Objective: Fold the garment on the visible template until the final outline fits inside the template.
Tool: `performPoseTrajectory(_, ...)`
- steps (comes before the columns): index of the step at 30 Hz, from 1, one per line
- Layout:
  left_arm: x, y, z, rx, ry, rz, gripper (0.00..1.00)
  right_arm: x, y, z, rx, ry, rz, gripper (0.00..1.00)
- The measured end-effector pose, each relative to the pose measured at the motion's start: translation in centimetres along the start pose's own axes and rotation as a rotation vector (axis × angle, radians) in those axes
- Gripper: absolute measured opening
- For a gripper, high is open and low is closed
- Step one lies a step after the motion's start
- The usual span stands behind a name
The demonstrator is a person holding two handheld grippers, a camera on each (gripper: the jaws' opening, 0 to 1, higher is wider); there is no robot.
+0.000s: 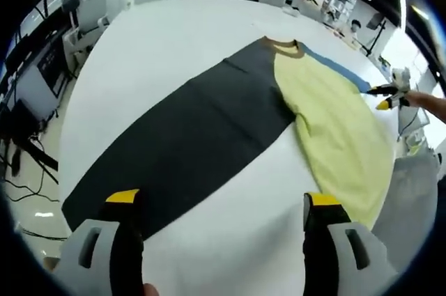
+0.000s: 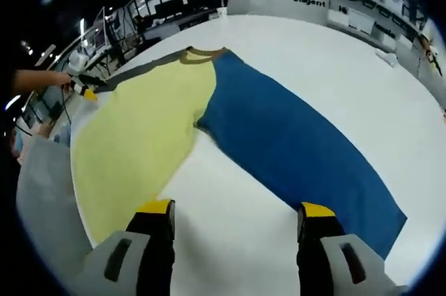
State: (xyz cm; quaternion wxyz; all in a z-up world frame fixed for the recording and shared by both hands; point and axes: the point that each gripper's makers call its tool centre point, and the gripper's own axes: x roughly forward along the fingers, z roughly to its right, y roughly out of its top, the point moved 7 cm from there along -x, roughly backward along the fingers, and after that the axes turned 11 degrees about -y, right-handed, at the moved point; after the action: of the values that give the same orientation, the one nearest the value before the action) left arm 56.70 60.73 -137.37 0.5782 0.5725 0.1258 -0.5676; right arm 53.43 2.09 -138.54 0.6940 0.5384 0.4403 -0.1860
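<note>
A big white table (image 1: 174, 52) fills the floor here, with shelving and a lettered wall beyond its far edge. Spread flat across it is the garment (image 1: 334, 129), a pale yellow shirt with a tan collar toward the far edge. In the left gripper view it lies beside a long black panel (image 1: 188, 143); in the right gripper view a long blue panel (image 2: 293, 143) runs alongside it. Left gripper (image 1: 226, 205): jaws spread wide, nothing held, hovering above the near table edge. Right gripper (image 2: 233, 209): also released, jaws apart, empty. It shows in the left gripper view at the garment's outer edge, near the blue strip.
</note>
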Motion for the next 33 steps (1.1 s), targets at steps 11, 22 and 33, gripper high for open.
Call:
performPoseTrajectory(11,-0.1,0.4,0.5,0.011,0.006,0.022,0.94,-0.3,-0.6,0.7,0.002,-0.022,-0.031,0.73)
performPoseTrajectory(22,-0.7,0.7,3.5,0.079,-0.059,0.08,0.93,-2.0,0.5,-3.5,-0.098,0.029,0.056,0.81)
performPoseTrajectory(33,-3.6,-2.2,1.8,0.032,0.055,0.191,0.87,-4.1,0.9,-4.9,-0.083,0.024,0.138,0.83)
